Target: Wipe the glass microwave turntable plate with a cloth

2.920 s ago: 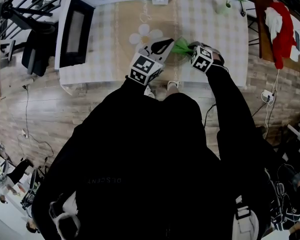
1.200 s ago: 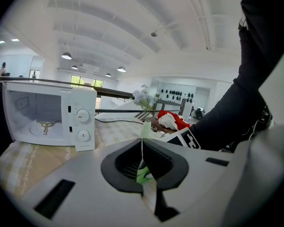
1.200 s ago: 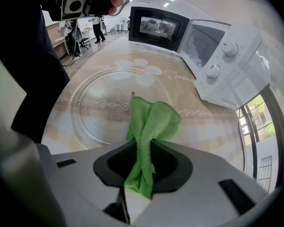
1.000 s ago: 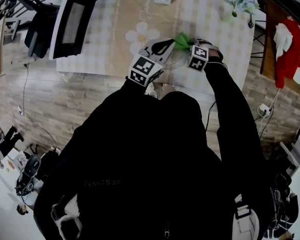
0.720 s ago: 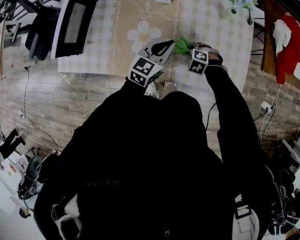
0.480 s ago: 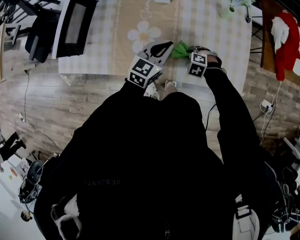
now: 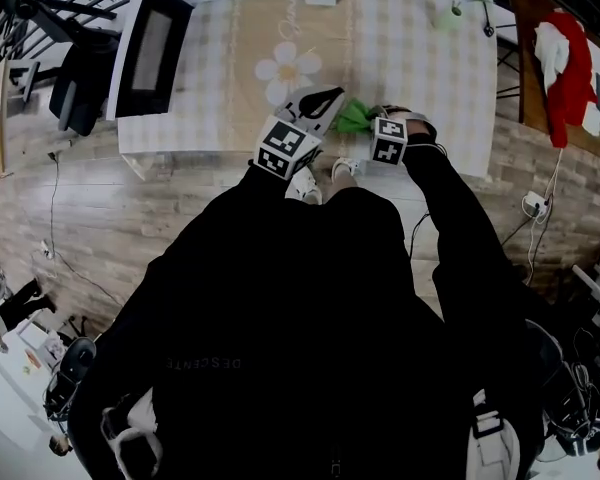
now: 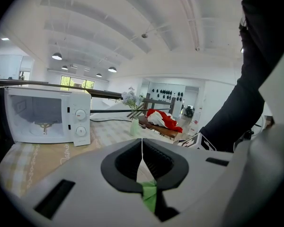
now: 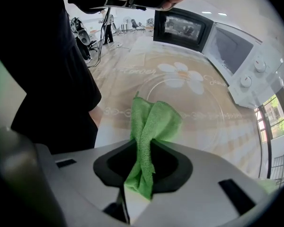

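The glass turntable plate (image 9: 203, 105) is off the bench (image 7: 420, 58), stood on edge in the air between my two grippers. In the right gripper view it fills the middle of the frame as a clear disc, with the daisy runner (image 7: 280, 28) showing through it. My left gripper (image 8: 142, 148) has its jaws closed down on the plate's rim, which the left gripper view shows only as a thin pale line between the pads. My right gripper (image 9: 143, 148) is clamped on a bunched green cloth (image 9: 151, 119), and the cloth's free fold stands just before the glass. Whether it touches, I cannot tell.

My worry is that single pinch on the rim. Smooth glass held at one edge could pivot or slide if I press the cloth hard far from the grip. It would then drop onto the bench near its front edge, or past it to the floor (image 7: 80, 228). The cloth is caught only by a narrow waist, so a dragging stroke could pull it free. The microwave (image 8: 47, 117), at the left of that frame, is well apart.
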The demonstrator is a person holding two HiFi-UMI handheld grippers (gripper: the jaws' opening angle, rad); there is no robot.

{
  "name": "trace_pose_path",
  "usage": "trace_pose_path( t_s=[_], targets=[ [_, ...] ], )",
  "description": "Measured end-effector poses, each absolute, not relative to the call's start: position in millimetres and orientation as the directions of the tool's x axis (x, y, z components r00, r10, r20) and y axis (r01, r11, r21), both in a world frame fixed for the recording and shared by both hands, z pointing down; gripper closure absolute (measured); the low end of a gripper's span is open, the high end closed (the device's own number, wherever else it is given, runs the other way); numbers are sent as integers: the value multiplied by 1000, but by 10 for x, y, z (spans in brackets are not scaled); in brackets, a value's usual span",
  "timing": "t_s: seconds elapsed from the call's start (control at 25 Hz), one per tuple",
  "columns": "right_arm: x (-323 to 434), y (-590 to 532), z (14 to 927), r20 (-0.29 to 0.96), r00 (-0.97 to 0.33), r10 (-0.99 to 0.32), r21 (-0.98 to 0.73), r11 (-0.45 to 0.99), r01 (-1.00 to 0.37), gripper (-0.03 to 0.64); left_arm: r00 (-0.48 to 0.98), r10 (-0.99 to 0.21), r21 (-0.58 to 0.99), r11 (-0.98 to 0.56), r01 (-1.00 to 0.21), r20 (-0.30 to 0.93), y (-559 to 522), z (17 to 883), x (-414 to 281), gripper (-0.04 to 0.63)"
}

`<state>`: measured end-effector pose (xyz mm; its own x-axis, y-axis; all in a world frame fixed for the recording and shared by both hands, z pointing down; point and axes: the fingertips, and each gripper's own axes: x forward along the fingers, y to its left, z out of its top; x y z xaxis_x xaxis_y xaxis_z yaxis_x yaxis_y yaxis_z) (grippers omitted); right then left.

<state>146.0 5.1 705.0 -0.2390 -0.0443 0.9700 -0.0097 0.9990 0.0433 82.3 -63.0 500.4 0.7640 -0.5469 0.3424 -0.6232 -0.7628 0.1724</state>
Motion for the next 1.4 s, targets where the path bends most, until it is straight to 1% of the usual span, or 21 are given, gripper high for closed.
trace_pose_path(
  t_s=[0.12, 0.28, 0.44, 0.6, 0.76, 1.0, 1.16, 1.4],
  targets=[
    [1445, 164, 7034, 973, -228, -20, 20, 1000, -2, 515, 769, -543, 172, -767, -618, 339, -590, 4988, 782, 574],
    [1466, 272, 6999, 973, -228, -31, 25, 999, -30, 515, 774, -541, 171, -772, -612, 331, -550, 4963, 724, 574],
    [1457, 249, 6821, 950, -300, -89, 44, 987, -154, 514, 776, -545, 166, -773, -612, 318, -550, 4897, 652, 574],
    [1436, 99, 6499, 905, -377, -199, 93, 955, -281, 514, 775, -566, 164, -767, -620, 283, -619, 4759, 568, 574],
    [1394, -67, 6035, 822, -460, -335, 133, 899, -417, 515, 783, -575, 152, -774, -615, 239, -618, 4544, 538, 574],
    [1335, -254, 5309, 664, -550, -506, 108, 793, -599, 515, 792, -577, 126, -786, -605, 201, -580, 4272, 485, 574],
    [1282, -305, 4815, 563, -582, -588, 100, 747, -658, 515, 797, -579, 101, -794, -599, 173, -540, 4086, 430, 574],
    [1276, -354, 4192, 410, -614, -675, 72, 695, -715, 515, 789, -595, 79, -788, -610, 153, -532, 3960, 312, 574]
  ],
)
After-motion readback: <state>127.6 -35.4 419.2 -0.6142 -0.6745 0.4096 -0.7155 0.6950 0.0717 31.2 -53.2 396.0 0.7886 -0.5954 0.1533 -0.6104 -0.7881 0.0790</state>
